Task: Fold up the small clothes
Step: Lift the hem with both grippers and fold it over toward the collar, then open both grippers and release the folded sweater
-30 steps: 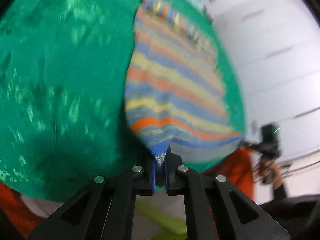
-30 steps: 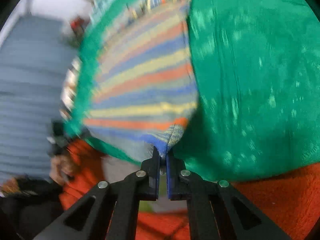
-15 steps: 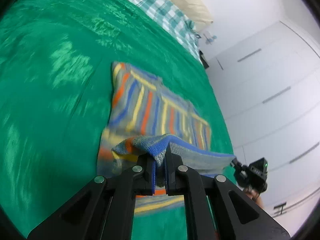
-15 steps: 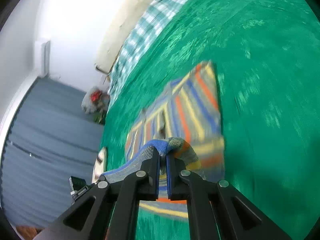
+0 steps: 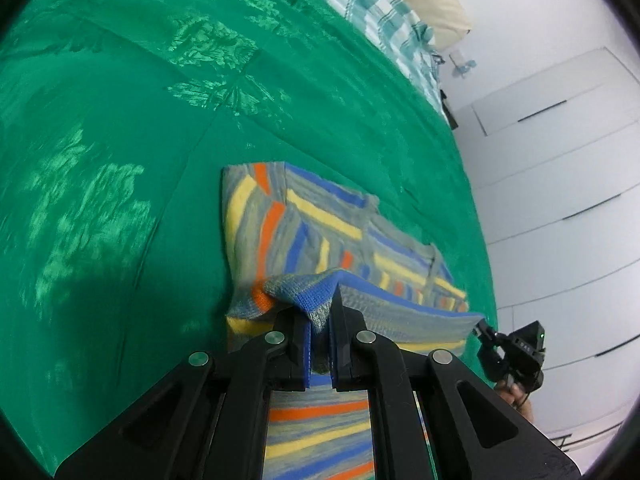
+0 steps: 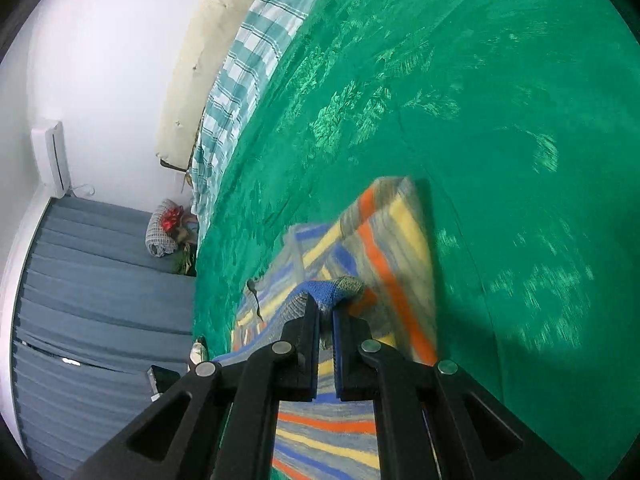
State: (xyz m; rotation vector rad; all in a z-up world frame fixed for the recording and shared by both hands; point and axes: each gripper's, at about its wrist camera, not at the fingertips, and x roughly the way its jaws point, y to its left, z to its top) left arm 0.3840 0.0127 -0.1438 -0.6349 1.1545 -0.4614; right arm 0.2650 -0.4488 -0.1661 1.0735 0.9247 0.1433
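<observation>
A small knitted sweater (image 5: 296,236) with blue, yellow, orange and grey stripes lies on a green bedspread (image 5: 120,160). My left gripper (image 5: 320,320) is shut on one corner of its near hem. My right gripper (image 6: 326,314) is shut on the other corner of that hem; it also shows in the left wrist view (image 5: 484,328). Both hold the hem lifted and stretched over the rest of the sweater (image 6: 392,240), so the garment is doubled over. The sleeves lie folded across the body.
A teal checked sheet (image 6: 248,64) and a cream pillow (image 6: 196,44) lie at the head of the bed. White wardrobe doors (image 5: 560,160) stand on one side, a grey-blue curtain (image 6: 100,280) on the other.
Both grippers have carried the hem up and forward over the sweater. A second ago the sweater was stretched out flat away from the grippers; now its near part is folded over the far part.
</observation>
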